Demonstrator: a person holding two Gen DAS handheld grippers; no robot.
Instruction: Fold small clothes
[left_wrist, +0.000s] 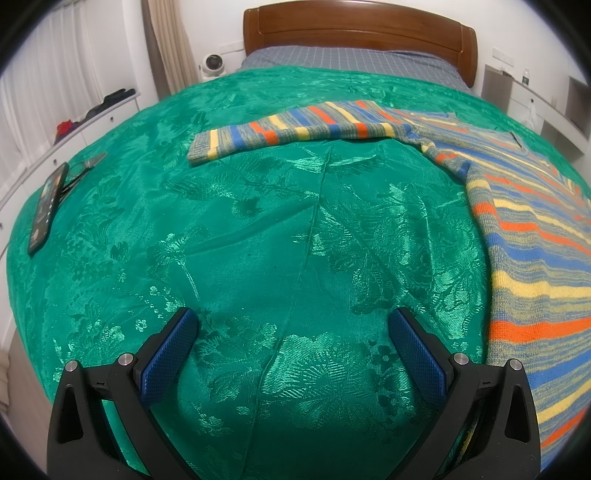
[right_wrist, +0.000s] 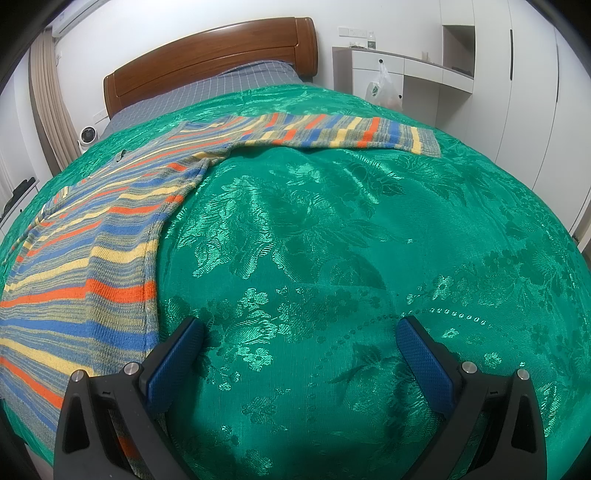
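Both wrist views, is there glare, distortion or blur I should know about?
Left wrist view: strong fisheye bulge bends the green bedspread, with sheen patches on its woven pattern; the sweater stays sharp. Right wrist view: same bulge, brighter glare on the bedspread, dark vignette corners, no noticeable blur.

Sweater (left_wrist: 535, 229) flat on bedspread (left_wrist: 258, 240), sleeves out both sides; phone (left_wrist: 46, 210) far left; headboard (left_wrist: 354, 33) behind.
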